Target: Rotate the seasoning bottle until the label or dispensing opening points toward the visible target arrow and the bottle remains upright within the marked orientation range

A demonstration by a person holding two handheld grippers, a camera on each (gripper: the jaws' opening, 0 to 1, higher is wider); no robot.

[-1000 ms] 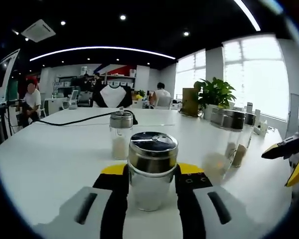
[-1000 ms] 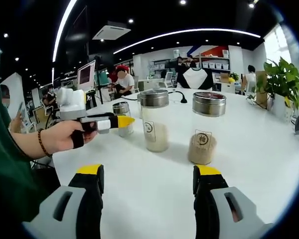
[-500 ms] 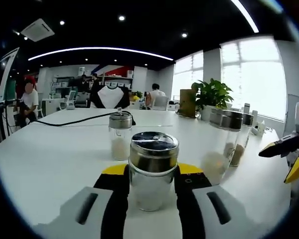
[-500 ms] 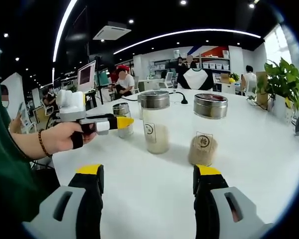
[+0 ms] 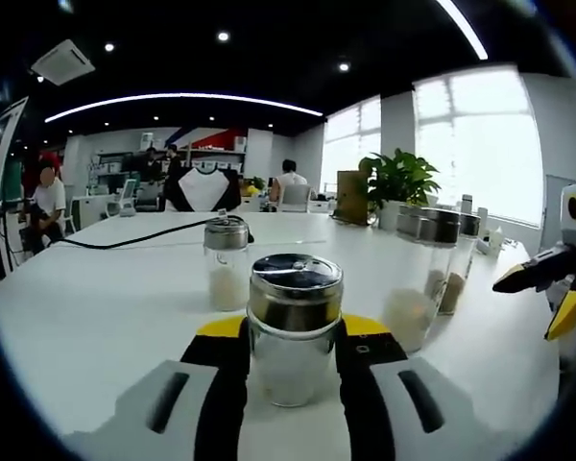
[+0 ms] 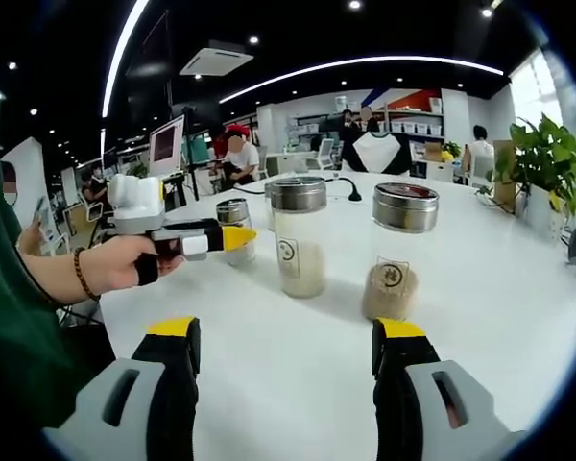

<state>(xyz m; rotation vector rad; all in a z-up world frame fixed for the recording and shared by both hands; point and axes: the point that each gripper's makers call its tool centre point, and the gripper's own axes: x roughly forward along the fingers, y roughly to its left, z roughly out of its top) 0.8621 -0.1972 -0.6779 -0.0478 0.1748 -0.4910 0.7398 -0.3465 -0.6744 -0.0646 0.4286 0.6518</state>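
Note:
A short glass seasoning bottle (image 5: 294, 307) with a shiny metal lid stands upright on the white table (image 5: 96, 317). My left gripper (image 5: 293, 334) is shut on it, one black pad against each side. In the right gripper view a hand holds this left gripper (image 6: 221, 238) at the left, its yellow tip against the small bottle (image 6: 236, 223). My right gripper (image 6: 286, 336) hangs open over bare table, nothing between its fingers. In the left gripper view it shows at the right edge as the right gripper (image 5: 547, 293), jaws apart.
A second small bottle (image 5: 226, 261) stands behind the held one. Two tall jars (image 6: 299, 235) (image 6: 399, 252) with granules stand mid-table. A black cable (image 5: 125, 235) crosses the far side, a potted plant (image 6: 547, 154) sits at the far right, and people sit beyond.
The left gripper view has shifted slightly with the hand. The bottle stays upright between the left jaws with no visible turn. The right gripper has held still.

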